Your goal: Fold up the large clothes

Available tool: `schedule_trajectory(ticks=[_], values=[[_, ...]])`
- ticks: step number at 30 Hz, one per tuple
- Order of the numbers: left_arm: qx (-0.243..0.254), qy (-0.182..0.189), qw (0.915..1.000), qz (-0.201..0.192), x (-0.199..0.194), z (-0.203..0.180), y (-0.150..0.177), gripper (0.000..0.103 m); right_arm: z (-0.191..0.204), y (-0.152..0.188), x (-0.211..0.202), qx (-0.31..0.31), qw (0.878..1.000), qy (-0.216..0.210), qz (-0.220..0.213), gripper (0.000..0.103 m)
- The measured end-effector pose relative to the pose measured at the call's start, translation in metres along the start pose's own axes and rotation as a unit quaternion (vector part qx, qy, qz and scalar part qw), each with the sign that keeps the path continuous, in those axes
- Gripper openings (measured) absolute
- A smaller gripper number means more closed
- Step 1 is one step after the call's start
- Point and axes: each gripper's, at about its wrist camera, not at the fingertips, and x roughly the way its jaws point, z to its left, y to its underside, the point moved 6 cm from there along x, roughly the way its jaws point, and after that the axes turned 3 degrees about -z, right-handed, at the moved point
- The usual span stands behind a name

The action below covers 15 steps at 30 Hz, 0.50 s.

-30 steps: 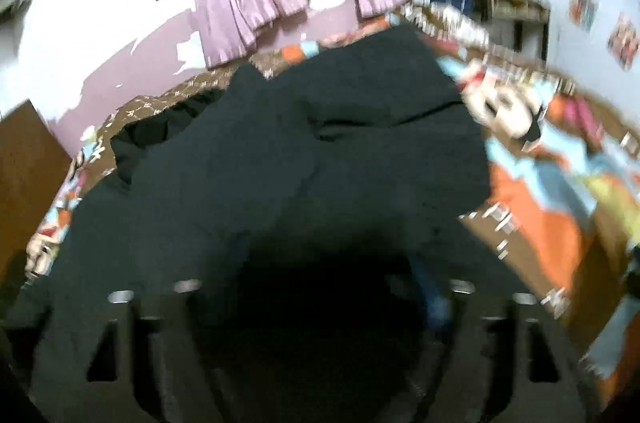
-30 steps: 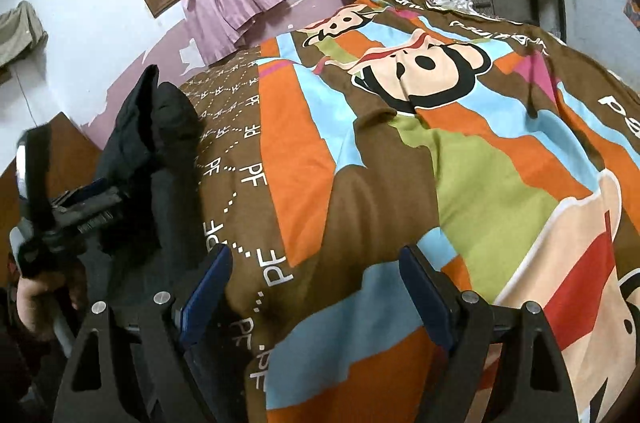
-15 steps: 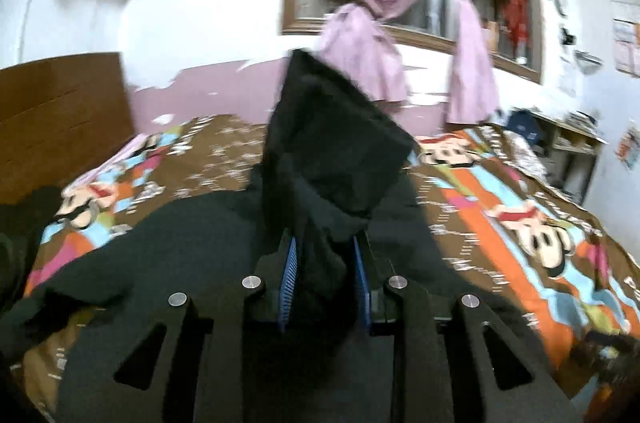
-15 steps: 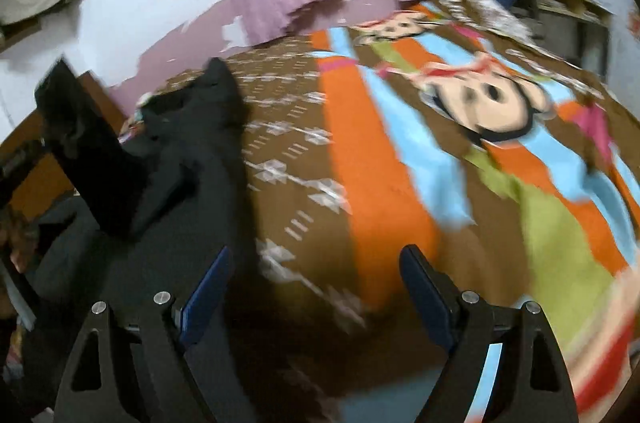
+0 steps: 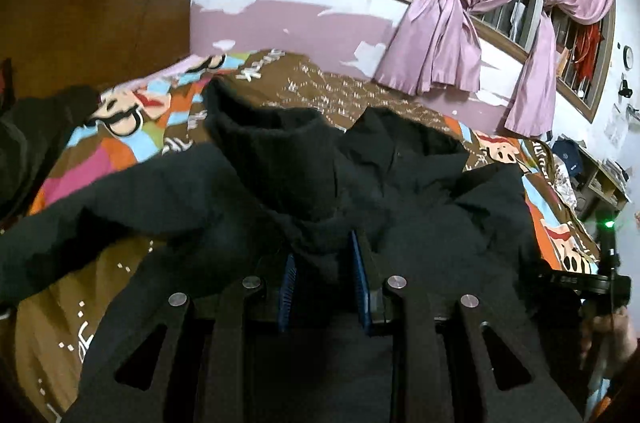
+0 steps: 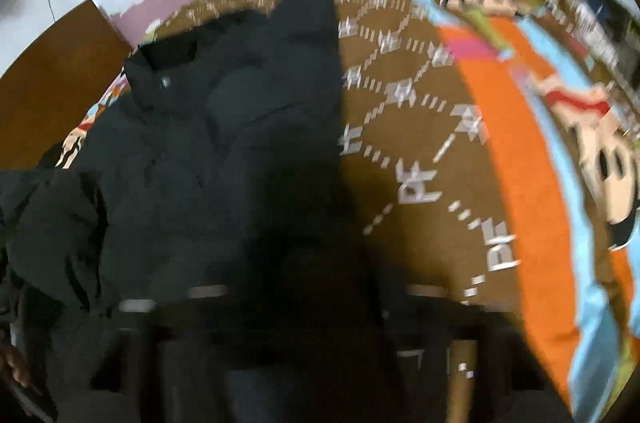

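Note:
A big black padded jacket (image 5: pixel 400 191) lies spread over the bed, collar toward the far wall. My left gripper (image 5: pixel 322 251) is shut on a bunched fold of it, with black cloth squeezed between the blue pads (image 5: pixel 289 277). In the right wrist view the jacket (image 6: pixel 200 143) fills the left half, badly blurred. My right gripper (image 6: pixel 316 303) hangs low over the jacket's right edge, its fingers dark smears with black cloth between them. The left wrist view also shows the right gripper's body (image 5: pixel 600 283) at the far right, held by a hand.
The bed has a brown, orange and blue cartoon cover (image 6: pixel 500 143), bare to the right of the jacket. A wooden headboard (image 5: pixel 92 19) stands at the left, another dark garment (image 5: pixel 24 143) beside it. Pink curtains (image 5: pixel 436 39) hang on the far wall; a shelf (image 5: pixel 600 179) sits at the right.
My left gripper has closed on the jacket and lowered the lifted fold toward the bed. My right gripper swung left and down onto the jacket's edge, and its fingers stand closer together.

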Motion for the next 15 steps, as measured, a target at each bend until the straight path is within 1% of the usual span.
schedule_trajectory(ticks=[1, 2, 4, 5, 7, 8, 9, 10, 11, 12, 13, 14, 15], values=[[-0.003, 0.002, 1.0000, 0.003, 0.000, 0.003, 0.001, 0.022, -0.005, 0.000, -0.003, 0.012, 1.000, -0.002, -0.009, 0.023], [-0.008, 0.009, 0.9999, 0.009, 0.000, 0.006, 0.003, 0.022, -0.009, -0.001, -0.012, 0.022, 0.999, -0.012, -0.026, 0.016], [-0.010, 0.009, 0.9994, 0.031, 0.006, 0.011, 0.007, 0.022, -0.020, -0.003, -0.033, 0.040, 0.997, -0.022, -0.068, 0.014], [-0.008, -0.001, 0.9983, 0.058, 0.013, 0.014, 0.012, 0.022, -0.024, -0.002, -0.035, 0.043, 0.996, -0.021, -0.073, 0.014], [-0.022, -0.022, 0.9931, 0.113, 0.027, 0.027, 0.024, 0.022, -0.033, 0.004, -0.022, 0.047, 0.997, 0.000, -0.056, 0.014], [-0.036, -0.021, 0.9900, 0.135, 0.030, 0.032, 0.031, 0.022, -0.038, 0.008, -0.015, 0.052, 0.998, 0.008, -0.047, 0.015], [-0.045, -0.018, 0.9885, 0.143, 0.030, 0.033, 0.033, 0.023, -0.041, 0.010, -0.012, 0.057, 0.997, 0.010, -0.045, 0.018], [-0.052, -0.016, 0.9883, 0.143, 0.026, 0.036, 0.035, 0.025, -0.043, 0.011, -0.011, 0.062, 0.997, 0.008, -0.047, 0.019], [-0.054, -0.019, 0.9890, 0.136, 0.021, 0.038, 0.034, 0.029, -0.045, 0.011, -0.015, 0.063, 0.997, 0.012, -0.053, 0.024], [-0.055, -0.027, 0.9899, 0.128, 0.015, 0.039, 0.032, 0.041, -0.044, 0.009, -0.017, 0.062, 0.996, 0.020, -0.058, 0.033], [-0.054, -0.047, 0.9911, 0.112, 0.007, 0.042, 0.030, 0.057, -0.044, 0.009, -0.023, 0.061, 0.995, 0.031, -0.066, 0.036], [-0.052, -0.073, 0.9921, 0.088, -0.004, 0.043, 0.028, 0.064, -0.041, 0.009, -0.030, 0.060, 0.994, 0.039, -0.080, 0.041], [-0.052, -0.093, 0.9922, 0.066, -0.012, 0.045, 0.024, 0.075, -0.038, 0.006, -0.040, 0.057, 0.992, 0.044, -0.099, 0.053]])
